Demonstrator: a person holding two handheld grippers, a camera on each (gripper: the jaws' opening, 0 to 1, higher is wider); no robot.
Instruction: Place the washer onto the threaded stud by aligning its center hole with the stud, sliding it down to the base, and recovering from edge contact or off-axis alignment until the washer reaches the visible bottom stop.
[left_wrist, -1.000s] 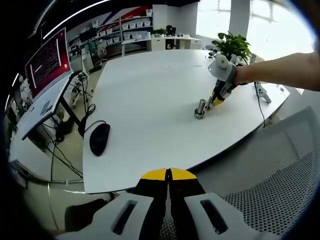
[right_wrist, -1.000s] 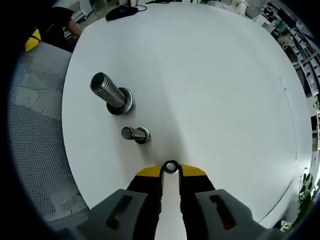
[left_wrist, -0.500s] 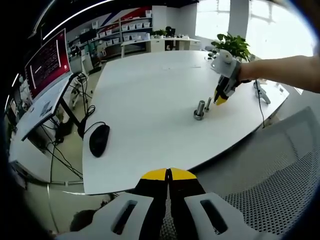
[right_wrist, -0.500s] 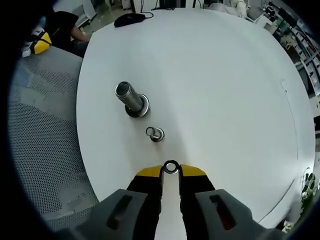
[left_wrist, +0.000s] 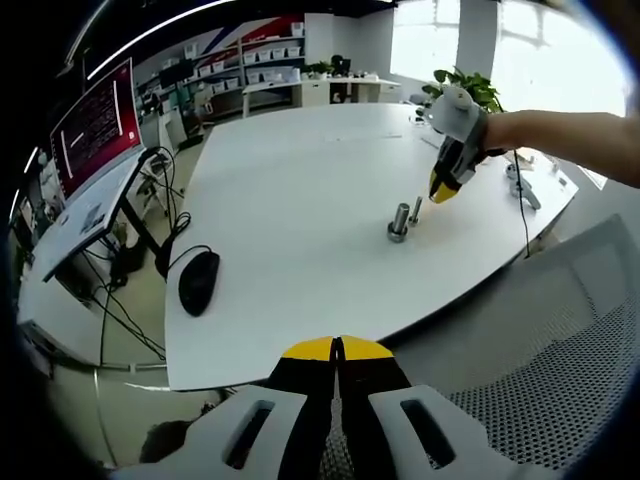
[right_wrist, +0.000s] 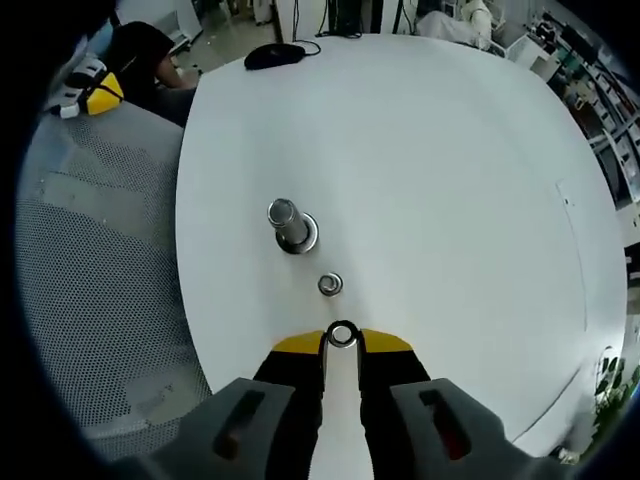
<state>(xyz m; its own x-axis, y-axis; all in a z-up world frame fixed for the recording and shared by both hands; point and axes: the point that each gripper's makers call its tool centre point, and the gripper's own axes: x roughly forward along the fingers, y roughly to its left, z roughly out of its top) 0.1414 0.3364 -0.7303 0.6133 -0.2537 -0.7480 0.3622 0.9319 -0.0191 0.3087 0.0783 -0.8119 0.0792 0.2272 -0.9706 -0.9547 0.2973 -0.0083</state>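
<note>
The right gripper (right_wrist: 342, 343) has its two yellow-tipped jaws clamped on the washer (right_wrist: 342, 334), a small metal ring pinched between the very tips with its hole facing the camera. In the right gripper view the gripper hangs above the white table (right_wrist: 450, 200), looking down on it.

Just ahead of the jaw tips, past the washer, stands the small threaded stud (right_wrist: 330, 284), seen almost end-on from above, so that its top and base ring nearly overlap. The washer is near the stud but apart from it, not over its top and not touching it. Further ahead and a little to the left of the jaw line stands the large threaded stud (right_wrist: 291, 225), thicker, on a wide round base, also seen from above and leaning only slightly in the view. Far ahead near the table's edge lies a black computer mouse (right_wrist: 274, 56). A grey mesh chair (right_wrist: 90, 300) lies to the left of the table.

In the left gripper view the left gripper (left_wrist: 338, 352) is held low, off the near edge of the table, with its jaws closed together and nothing between them. Well ahead of it and to the right, the right gripper (left_wrist: 444, 191) is held by a person's hand above the table, tips pointing down, just beyond and above the two studs (left_wrist: 406, 218).
</note>
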